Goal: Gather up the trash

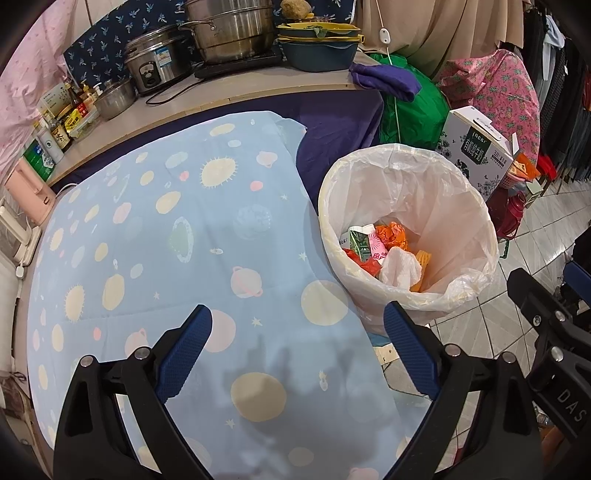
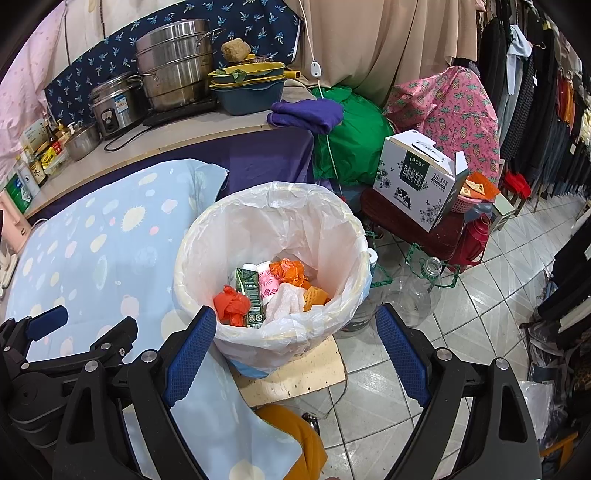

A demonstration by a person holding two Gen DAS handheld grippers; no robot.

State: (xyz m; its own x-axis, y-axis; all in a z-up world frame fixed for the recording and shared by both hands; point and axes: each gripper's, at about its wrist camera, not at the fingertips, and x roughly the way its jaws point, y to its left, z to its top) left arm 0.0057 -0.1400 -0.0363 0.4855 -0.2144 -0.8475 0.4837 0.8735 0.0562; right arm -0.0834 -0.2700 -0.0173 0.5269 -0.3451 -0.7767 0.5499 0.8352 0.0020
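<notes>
Both the left gripper (image 1: 297,328) and right gripper (image 2: 295,332) gape wide, holding nothing. Just beyond the right fingers, the bin (image 2: 271,254) holds the trash (image 2: 269,291); the tablecloth (image 1: 147,240) ahead of the left fingers looks bare, so collecting seems done. Farther off stand pots (image 1: 229,29) and a milk box (image 2: 417,177).

Crumpled wrappers and a green carton (image 2: 248,295) fill the lined bin (image 2: 273,206).

Steel pots (image 1: 225,33) on counter (image 1: 207,92); milk box (image 2: 417,177) beside pink pineapple cloth (image 2: 450,110); planet-print sheet (image 1: 166,240).
</notes>
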